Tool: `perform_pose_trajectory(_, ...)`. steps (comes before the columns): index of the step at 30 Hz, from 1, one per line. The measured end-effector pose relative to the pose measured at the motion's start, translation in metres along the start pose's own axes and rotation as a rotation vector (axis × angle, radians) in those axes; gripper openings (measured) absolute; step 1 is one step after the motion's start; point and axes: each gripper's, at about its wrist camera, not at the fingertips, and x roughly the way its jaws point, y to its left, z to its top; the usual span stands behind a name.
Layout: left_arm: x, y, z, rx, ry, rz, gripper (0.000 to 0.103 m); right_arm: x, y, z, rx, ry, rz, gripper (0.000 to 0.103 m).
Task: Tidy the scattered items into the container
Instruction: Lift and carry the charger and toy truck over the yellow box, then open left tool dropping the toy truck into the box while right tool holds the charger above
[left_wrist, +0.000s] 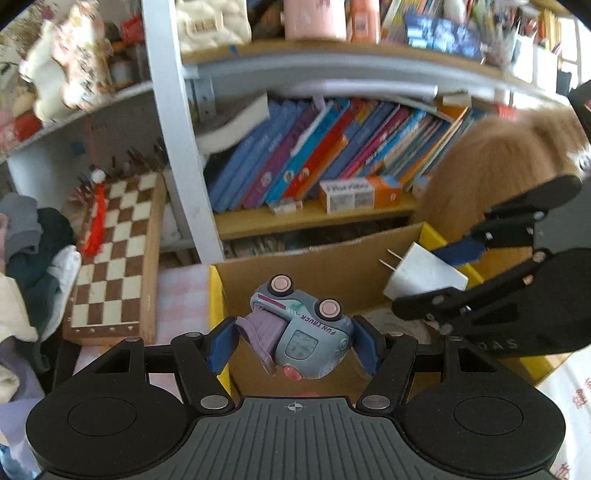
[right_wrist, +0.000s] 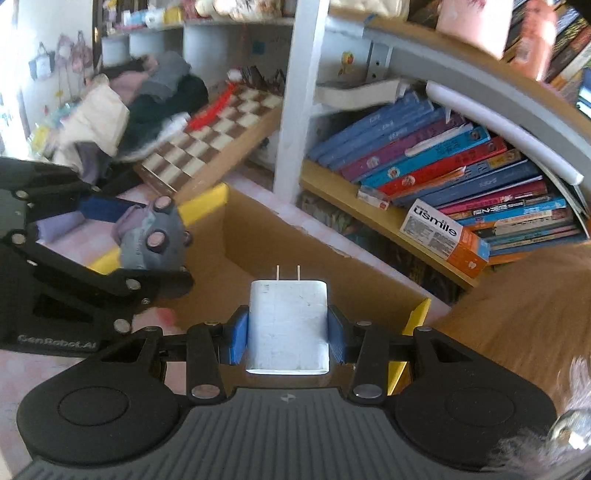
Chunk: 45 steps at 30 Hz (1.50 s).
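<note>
My left gripper is shut on a grey-blue toy truck with pink wheels, lying on its side, held over the open cardboard box with yellow flaps. In the same view my right gripper comes in from the right, shut on a white plug charger above the box. From the right wrist, the right gripper pinches the white charger, prongs forward, over the cardboard box. The left gripper holds the toy truck at the left.
A bookshelf with slanted books and an orange-white carton stands just behind the box. A chessboard leans at the left beside a pile of clothes. A white shelf post rises behind the box. A pink checked surface lies under the box.
</note>
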Motion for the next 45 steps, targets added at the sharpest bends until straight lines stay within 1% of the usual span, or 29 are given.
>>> perform_pose_trajectory(4, 0.023, -0.001, 0.003, 0.035, 0.060, 0.010, 0.066, 0.032, -0.013, 0.007, -0.001, 0.051, 0.015, 0.041)
perform_pose_trajectory(9, 0.046, 0.002, 0.001, 0.040, 0.139, -0.005, 0.066, 0.063, -0.024, 0.009, -0.011, 0.111, 0.031, 0.041)
perform_pose_trajectory(14, 0.061, -0.001, 0.001, 0.085, 0.206, -0.030, 0.066, 0.084, -0.031, 0.012, -0.006, 0.174, 0.071, 0.041)
perform_pose_trajectory(22, 0.072, -0.007, 0.003, 0.149, 0.253, -0.057, 0.066, 0.103, -0.029, 0.017, -0.056, 0.220, 0.101, 0.041)
perform_pose_trajectory(30, 0.073, -0.008, 0.005, 0.173, 0.269, -0.046, 0.068, 0.112, -0.032, 0.020, -0.057, 0.232, 0.109, 0.041)
perform_pose_trajectory(34, 0.072, -0.008, 0.005, 0.169, 0.268, -0.047, 0.070, 0.112, -0.032, 0.021, -0.051, 0.230, 0.112, 0.041)
perform_pose_trajectory(40, 0.062, -0.007, 0.001, 0.131, 0.245, -0.053, 0.070, 0.107, -0.033, 0.026, -0.030, 0.197, 0.112, 0.043)
perform_pose_trajectory(43, 0.050, -0.007, 0.001, 0.120, 0.221, -0.055, 0.070, 0.102, -0.032, 0.030, -0.023, 0.177, 0.118, 0.048)
perform_pose_trajectory(45, 0.043, -0.006, 0.001, 0.107, 0.205, -0.054, 0.070, 0.097, -0.032, 0.031, -0.014, 0.163, 0.119, 0.049)
